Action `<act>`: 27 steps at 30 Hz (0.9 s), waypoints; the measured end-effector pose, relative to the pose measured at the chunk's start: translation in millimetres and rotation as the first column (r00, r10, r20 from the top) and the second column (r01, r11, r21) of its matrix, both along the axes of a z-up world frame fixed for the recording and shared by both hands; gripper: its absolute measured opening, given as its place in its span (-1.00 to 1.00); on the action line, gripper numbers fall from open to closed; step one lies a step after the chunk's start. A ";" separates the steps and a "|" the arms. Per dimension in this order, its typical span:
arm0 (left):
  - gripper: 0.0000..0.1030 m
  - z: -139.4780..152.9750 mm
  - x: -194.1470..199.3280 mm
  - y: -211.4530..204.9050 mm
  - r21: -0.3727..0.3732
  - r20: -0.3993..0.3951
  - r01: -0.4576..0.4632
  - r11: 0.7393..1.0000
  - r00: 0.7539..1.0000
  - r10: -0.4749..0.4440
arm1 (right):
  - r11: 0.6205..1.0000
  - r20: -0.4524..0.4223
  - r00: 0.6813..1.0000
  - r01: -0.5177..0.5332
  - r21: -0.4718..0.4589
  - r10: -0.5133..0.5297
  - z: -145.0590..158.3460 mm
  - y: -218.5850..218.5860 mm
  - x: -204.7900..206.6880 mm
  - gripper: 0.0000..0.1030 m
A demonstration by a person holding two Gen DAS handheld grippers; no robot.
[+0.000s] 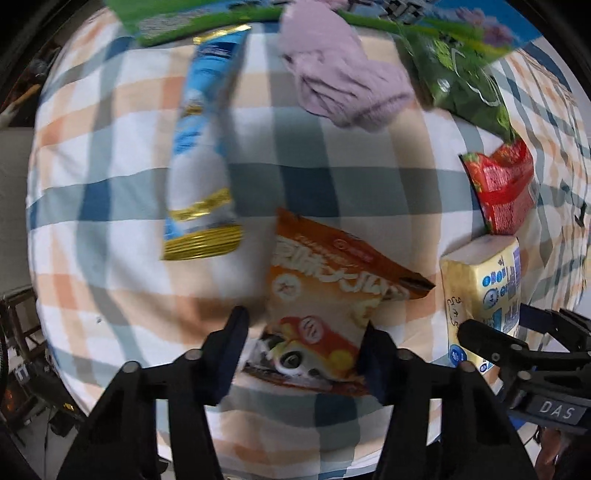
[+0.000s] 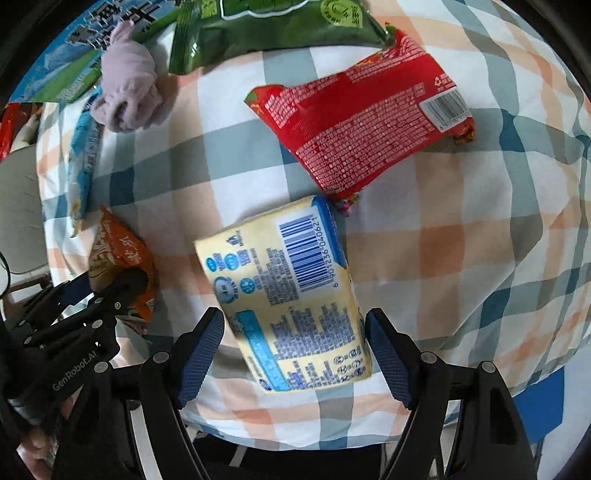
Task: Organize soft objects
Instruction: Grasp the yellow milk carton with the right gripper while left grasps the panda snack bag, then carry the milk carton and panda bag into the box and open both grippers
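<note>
**Both grippers set over packets on the checked cloth**

The left gripper [image 1: 303, 343] had its fingers apart on either side of the near end of the orange snack bag [image 1: 325, 295], which lay flat on the checked cloth [image 1: 110, 184]; whether the pads touched the bag could not be told through the blur. The right gripper [image 2: 293, 354] likewise stood with its fingers spread, the yellow tissue pack [image 2: 284, 291] lying between them with a small gap showing on each side.

In the right wrist view the tissue pack lay barcode side up, near the middle of the cloth, with the red packet [image 2: 362, 125] just beyond it and nearly touching its far corner. The green bag [image 2: 266, 29] lay at the far edge, beside a crumpled lilac cloth [image 2: 129, 92]. A long blue and gold packet [image 1: 203, 158] lay to the left of the orange bag, well apart from the tissue pack. A blue and green printed pack [image 2: 59, 62] sat at the far left corner behind the lilac cloth.

In the left wrist view the right gripper appeared at the lower right, against the tissue pack.
</note>
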State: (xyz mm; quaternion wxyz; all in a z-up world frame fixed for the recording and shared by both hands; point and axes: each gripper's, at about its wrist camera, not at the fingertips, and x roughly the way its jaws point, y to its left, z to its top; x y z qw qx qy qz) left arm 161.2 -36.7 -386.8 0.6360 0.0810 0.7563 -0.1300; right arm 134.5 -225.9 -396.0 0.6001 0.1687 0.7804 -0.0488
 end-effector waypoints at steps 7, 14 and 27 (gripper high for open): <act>-0.24 -12.5 -1.2 6.3 0.003 0.014 -0.006 1.000 1.000 0.006 | 0.996 0.028 1.000 -0.001 -0.089 0.003 -32.3 52.5 -16.2 0.43; -0.27 13.8 -5.1 18.7 0.002 0.081 -0.031 1.000 0.996 0.030 | 0.993 0.079 0.996 0.035 -0.110 -0.026 -14.9 87.7 -35.3 0.34; -0.28 119.8 16.8 43.5 -0.100 0.184 -0.038 0.994 0.981 0.056 | 0.995 0.237 0.966 0.103 0.013 -0.103 23.0 117.1 -27.9 0.29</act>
